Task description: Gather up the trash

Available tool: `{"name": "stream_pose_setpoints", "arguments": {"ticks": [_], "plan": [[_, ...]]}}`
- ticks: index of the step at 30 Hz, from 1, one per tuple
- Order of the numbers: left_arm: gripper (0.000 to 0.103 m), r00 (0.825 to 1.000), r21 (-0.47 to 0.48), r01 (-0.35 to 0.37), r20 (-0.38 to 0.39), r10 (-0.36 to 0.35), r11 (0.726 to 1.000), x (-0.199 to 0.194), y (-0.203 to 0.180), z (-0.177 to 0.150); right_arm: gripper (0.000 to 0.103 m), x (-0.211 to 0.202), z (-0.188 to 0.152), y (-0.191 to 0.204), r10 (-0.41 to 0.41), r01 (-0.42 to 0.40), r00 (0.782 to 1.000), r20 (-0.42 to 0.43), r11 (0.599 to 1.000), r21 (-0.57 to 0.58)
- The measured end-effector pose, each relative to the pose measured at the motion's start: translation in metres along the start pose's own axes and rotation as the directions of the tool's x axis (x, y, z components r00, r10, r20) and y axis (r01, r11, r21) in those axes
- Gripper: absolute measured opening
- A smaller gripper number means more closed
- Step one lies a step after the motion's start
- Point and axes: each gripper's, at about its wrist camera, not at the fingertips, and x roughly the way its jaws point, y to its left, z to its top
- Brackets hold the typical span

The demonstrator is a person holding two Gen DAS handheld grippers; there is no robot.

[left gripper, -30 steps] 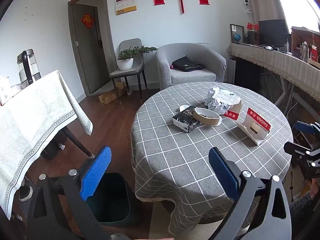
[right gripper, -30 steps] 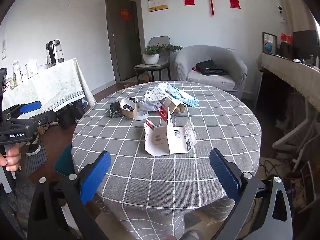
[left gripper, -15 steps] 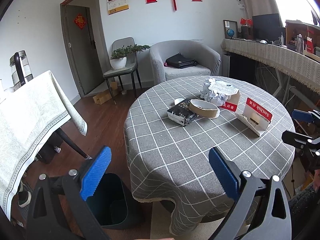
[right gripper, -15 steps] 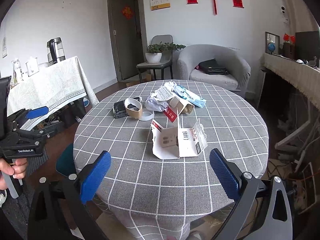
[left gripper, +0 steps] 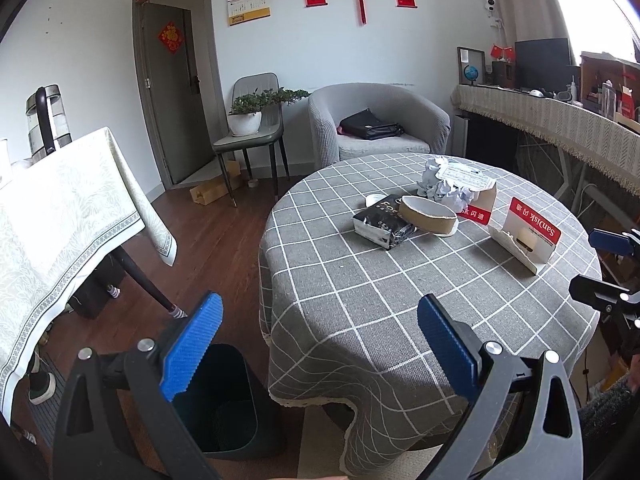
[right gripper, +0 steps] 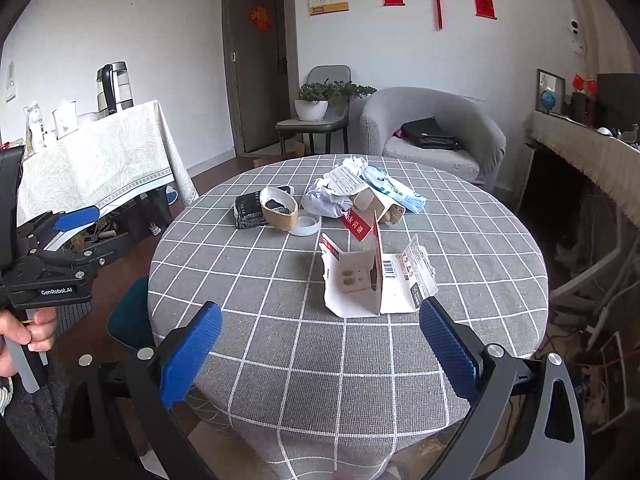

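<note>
Since a second ago you have drawn both tools a little nearer the round table (right gripper: 500, 300), and the trash now sits larger in both views. Your left gripper (left gripper: 320, 344) hangs with its blue pads spread wide apart and nothing between them, over the table's near edge; below it on the floor stands the dark bin (left gripper: 228, 400), just beside the cloth's hem. Your right gripper (right gripper: 320, 348) is likewise wide apart and empty (your other hand (right gripper: 24, 332) shows at its left edge, gripping a handle). Just ahead of it the torn white card packet (right gripper: 368, 284) stands open on the checked cloth. Farther back, clustered together, lie the cardboard tape roll (right gripper: 280, 210), the black packet (right gripper: 248, 210) touching it, and the crumpled paper (right gripper: 332, 196).
</note>
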Motion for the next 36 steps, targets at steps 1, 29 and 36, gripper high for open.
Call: {"name": "stream_pose_setpoints", "arguments": {"ticks": [1, 29, 36], "plan": [[0.099, 1.000, -0.013, 0.006, -0.002, -0.006, 1.000, 0.000, 0.002, 0.000, 0.100, 0.001, 0.000, 0.001, -0.001, 0.001, 1.000, 0.000, 1.000, -0.004], [0.099, 1.000, -0.035, -0.007, -0.002, 0.007, 0.999, 0.001, 0.015, -0.001, 0.100, 0.004, 0.000, -0.002, -0.016, 0.016, 1.000, -0.005, 1.000, 0.014], [0.099, 0.999, -0.054, 0.024, 0.026, -0.022, 0.998, 0.001, 0.016, 0.007, 0.078, 0.005, 0.006, -0.012, 0.002, -0.002, 1.000, -0.007, 0.999, 0.039]]}}
